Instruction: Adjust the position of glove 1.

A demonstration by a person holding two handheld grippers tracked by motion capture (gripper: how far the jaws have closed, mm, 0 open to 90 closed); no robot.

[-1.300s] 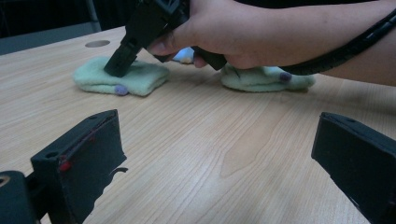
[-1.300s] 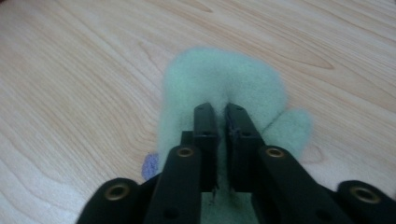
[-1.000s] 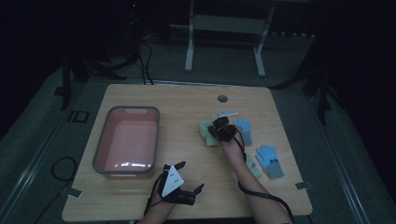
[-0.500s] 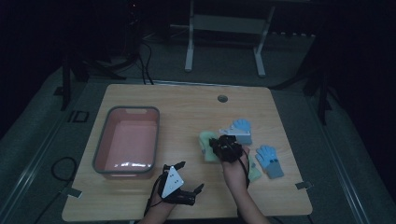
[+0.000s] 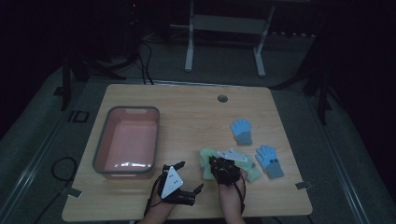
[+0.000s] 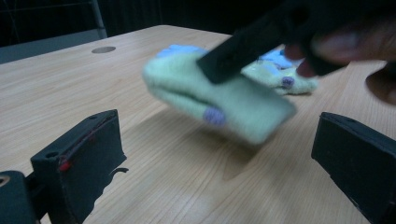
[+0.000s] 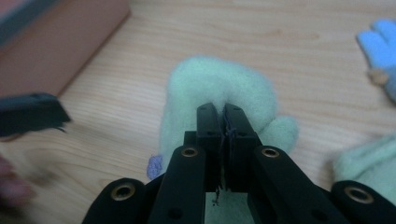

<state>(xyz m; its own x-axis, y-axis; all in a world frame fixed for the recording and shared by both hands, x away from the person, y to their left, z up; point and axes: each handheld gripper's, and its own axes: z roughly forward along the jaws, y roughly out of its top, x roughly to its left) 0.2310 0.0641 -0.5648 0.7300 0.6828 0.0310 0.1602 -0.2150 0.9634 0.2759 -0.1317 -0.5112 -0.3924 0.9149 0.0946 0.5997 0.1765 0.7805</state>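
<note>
My right claw [image 7: 223, 112] is pinched tight on a green mitten [image 7: 205, 98], which hangs from its tips just above the bench [image 5: 187, 112]. My left claw [image 6: 219, 154] stands wide with nothing in it, and the mitten floats just ahead of its jaws. A second green mitten [image 5: 250, 171] lies just right of my right claw.
</note>
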